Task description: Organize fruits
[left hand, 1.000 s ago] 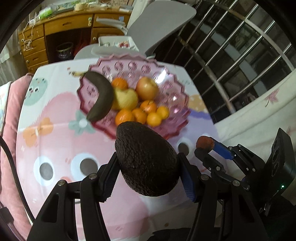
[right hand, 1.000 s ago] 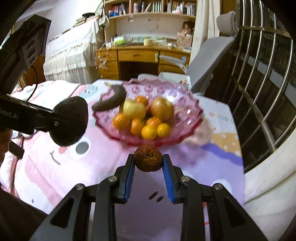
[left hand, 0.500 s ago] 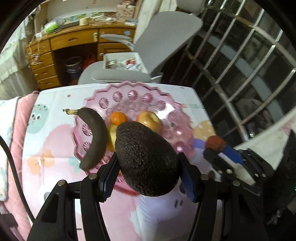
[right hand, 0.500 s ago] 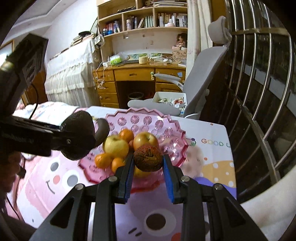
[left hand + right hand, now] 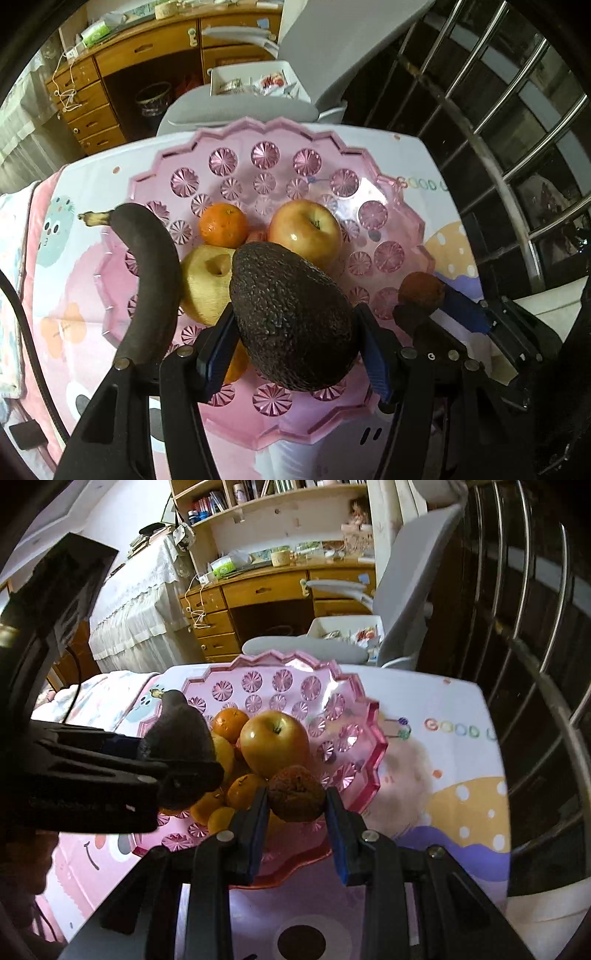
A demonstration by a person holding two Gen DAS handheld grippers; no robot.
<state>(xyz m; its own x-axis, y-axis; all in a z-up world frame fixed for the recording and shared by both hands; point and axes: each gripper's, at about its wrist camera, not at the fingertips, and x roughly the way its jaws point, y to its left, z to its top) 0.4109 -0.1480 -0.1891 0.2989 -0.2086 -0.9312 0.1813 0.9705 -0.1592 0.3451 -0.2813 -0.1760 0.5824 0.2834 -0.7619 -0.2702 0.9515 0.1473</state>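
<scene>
My left gripper (image 5: pixel 293 339) is shut on a dark avocado (image 5: pixel 291 317) and holds it over the near part of the pink scalloped fruit bowl (image 5: pixel 280 162). My right gripper (image 5: pixel 295 805) is shut on a small wrinkled brown fruit (image 5: pixel 295 793) above the bowl's near right rim (image 5: pixel 373 746); it also shows in the left wrist view (image 5: pixel 421 290). The bowl holds a blackened banana (image 5: pixel 151 280), a red-yellow apple (image 5: pixel 304 229), a yellow apple (image 5: pixel 207 280) and several oranges (image 5: pixel 223 225). The avocado also shows at the left of the right wrist view (image 5: pixel 181 753).
The bowl stands on a table with a pink cartoon cloth (image 5: pixel 424 746). A grey office chair (image 5: pixel 240 110) stands behind the table, a wooden desk (image 5: pixel 266 594) beyond it. A metal window grille (image 5: pixel 528 635) runs along the right.
Both grippers have moved forward over the bowl, each still holding its fruit. The bowl now looks larger and lies right under the avocado and the brown fruit.
</scene>
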